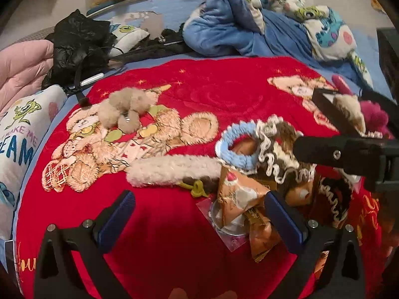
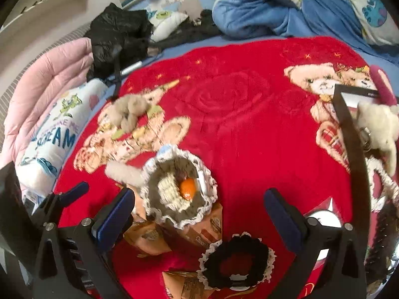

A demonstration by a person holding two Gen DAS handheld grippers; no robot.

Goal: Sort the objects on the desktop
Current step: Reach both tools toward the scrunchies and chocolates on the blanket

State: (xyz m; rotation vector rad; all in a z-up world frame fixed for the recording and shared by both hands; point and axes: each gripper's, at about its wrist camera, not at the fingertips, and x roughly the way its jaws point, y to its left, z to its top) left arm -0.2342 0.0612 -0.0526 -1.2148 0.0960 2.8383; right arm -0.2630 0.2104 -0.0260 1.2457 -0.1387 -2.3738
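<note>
Currently both tools hover over a red blanket (image 1: 212,94) printed with teddy bears. Left gripper (image 1: 199,211): jaws spread wide, grasping nothing; its right pad sits just beside a brown snack packet (image 1: 239,199) at lower centre of the left view. Right gripper (image 2: 199,211): jaws likewise released and empty, with a black scrunchie (image 2: 237,261) trimmed in white lying between them near the bottom edge of the right view. A blue scrunchie (image 1: 234,147) rests on the pile at centre right of the left view, touching a long fluffy cream band (image 1: 172,172). A grey fluffy clip (image 1: 127,109) lies apart at upper left. A black plastic bag (image 1: 79,42) sits beyond the blanket
</note>
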